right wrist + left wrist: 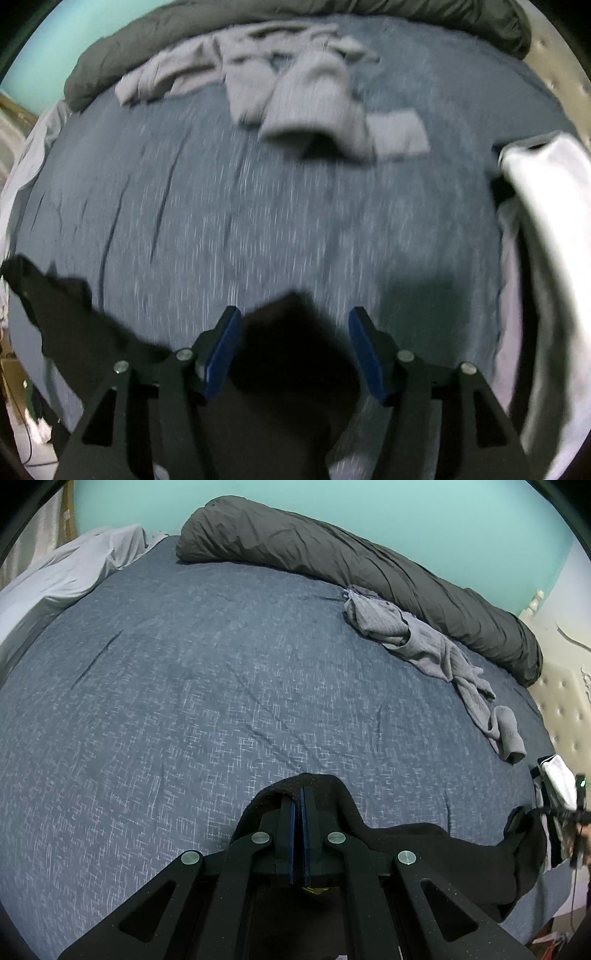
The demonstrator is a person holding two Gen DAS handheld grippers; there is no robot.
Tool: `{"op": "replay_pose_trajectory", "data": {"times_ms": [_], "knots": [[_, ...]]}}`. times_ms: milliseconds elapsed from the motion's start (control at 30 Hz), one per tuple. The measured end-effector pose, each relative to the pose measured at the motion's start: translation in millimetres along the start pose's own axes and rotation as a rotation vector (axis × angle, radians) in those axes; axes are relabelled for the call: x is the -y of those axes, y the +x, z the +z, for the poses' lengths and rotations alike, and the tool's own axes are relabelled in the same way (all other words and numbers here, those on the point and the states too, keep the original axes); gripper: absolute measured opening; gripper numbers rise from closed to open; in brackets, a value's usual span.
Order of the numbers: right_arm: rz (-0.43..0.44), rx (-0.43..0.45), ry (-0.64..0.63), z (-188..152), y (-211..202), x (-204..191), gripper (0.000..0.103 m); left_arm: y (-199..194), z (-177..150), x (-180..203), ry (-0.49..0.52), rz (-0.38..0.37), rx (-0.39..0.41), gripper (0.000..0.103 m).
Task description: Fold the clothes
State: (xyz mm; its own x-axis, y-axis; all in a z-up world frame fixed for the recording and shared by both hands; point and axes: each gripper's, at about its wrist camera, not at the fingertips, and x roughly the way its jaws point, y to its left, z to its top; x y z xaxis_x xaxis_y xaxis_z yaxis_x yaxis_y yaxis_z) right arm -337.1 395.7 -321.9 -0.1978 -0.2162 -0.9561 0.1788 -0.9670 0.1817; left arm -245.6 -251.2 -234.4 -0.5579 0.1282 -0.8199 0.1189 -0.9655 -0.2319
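Black cloth (424, 845) drapes over the left gripper (298, 794), whose blue pads are pressed together pinching its edge; the cloth trails rightward across the blue bedspread (203, 686). In the blurred right wrist view, the right gripper (295, 321) has its fingers spread wide, with a peak of the black cloth between them, untouched by either pad. Grey clothes (295, 99) lie crumpled farther off, beside a dark duvet (369, 565).

You have a black fleece garment (424, 849) draped over the near edge of the bed, bunched and unfolded. A grey knit garment (436, 653) lies crumpled farther away, beside the rolled dark duvet, sleeves twisted.
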Motion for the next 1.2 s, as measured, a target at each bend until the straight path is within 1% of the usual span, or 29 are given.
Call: {"op": "replay_pose_trajectory", "data": {"times_ms": [33, 133, 167, 200, 233, 267, 300, 333, 367, 433, 467, 600, 667, 733, 833, 900, 933, 967, 1033, 1200], "knots": [[0.008, -0.017, 0.003, -6.1, 4.5, -0.3, 0.062, -2.5, 0.0, 0.3, 0.000, 0.001, 0.001, 0.003], [0.001, 0.013, 0.008, -14.6, 0.4, -1.6, 0.061, -9.8, -0.1, 1.1, -0.001, 0.002, 0.004, 0.003], [-0.002, 0.026, 0.010, -17.2, -1.3, -2.1, 0.059, -12.5, 0.0, 1.4, -0.001, 0.003, 0.005, 0.003], [-0.006, 0.038, 0.012, -19.8, -3.1, -2.6, 0.053, -16.0, 0.5, 1.7, 0.001, 0.004, 0.007, 0.003], [-0.009, 0.050, 0.013, -22.4, -4.9, -3.0, 0.034, -18.4, 0.8, 1.7, 0.003, 0.005, 0.009, 0.003], [-0.012, 0.062, 0.015, -25.0, -6.7, -3.5, 0.021, -20.9, 1.0, 1.7, 0.004, 0.007, 0.012, 0.003], [-0.016, 0.074, 0.017, -27.6, -8.5, -3.9, 0.016, -24.0, 1.2, 1.6, 0.003, 0.008, 0.016, 0.003], [-0.019, 0.086, 0.019, -30.2, -10.3, -4.4, 0.006, -26.6, 1.1, 0.7, 0.001, 0.009, 0.020, 0.003], [-0.022, 0.098, 0.020, -32.8, -12.1, -4.8, 0.002, -29.8, 1.3, -1.3, -0.002, 0.013, 0.028, 0.003], [-0.029, 0.123, 0.024, -38.0, -15.7, -5.7, 0.000, -36.0, 1.5, -5.9, -0.014, 0.016, 0.042, 0.003], [-0.038, 0.154, 0.031, -38.8, -25.3, -4.0, 0.000, -38.3, 1.8, -8.2, -0.023, 0.016, 0.048, 0.003], [-0.077, 0.286, 0.071, -37.9, -71.4, 7.6, 0.000, -50.7, 4.2, -17.5, -0.054, 0.004, 0.069, 0.003], [-0.084, 0.320, 0.089, -35.8, -92.6, 15.3, 0.000, -56.2, 5.4, -18.6, -0.056, 0.002, 0.077, 0.003], [-0.061, 0.304, 0.092, -34.9, -99.6, 18.6, 0.000, -61.2, 6.5, -18.3, -0.055, 0.003, 0.083, 0.003], [-0.050, 0.236, 0.074, -40.5, -86.3, 11.5, 0.001, -67.3, 7.7, -18.8, -0.054, -0.003, 0.092, 0.003], [-0.055, 0.196, 0.067, -44.8, -73.9, 6.3, 0.011, -71.0, 6.9, -18.8, -0.056, -0.004, 0.094, 0.003], [-0.059, 0.176, 0.068, -47.4, -63.7, 3.6, 0.036, -72.0, 6.5, -18.3, -0.053, -0.002, 0.094, 0.003], [-0.061, 0.154, 0.069, -50.0, -53.1, 0.8, 0.051, -73.0, 6.0, -17.6, -0.050, -0.001, 0.095, 0.003], [-0.060, 0.117, 0.067, -55.2, -35.4, -3.4, 0.051, -74.3, 5.2, -16.2, -0.044, 0.002, 0.094, 0.003], [-0.092, 0.046, 0.044, -65.2, 3.9, -14.3, 0.053, -74.5, 3.3, -17.5, -0.041, 0.005, 0.093, 0.003]]}}
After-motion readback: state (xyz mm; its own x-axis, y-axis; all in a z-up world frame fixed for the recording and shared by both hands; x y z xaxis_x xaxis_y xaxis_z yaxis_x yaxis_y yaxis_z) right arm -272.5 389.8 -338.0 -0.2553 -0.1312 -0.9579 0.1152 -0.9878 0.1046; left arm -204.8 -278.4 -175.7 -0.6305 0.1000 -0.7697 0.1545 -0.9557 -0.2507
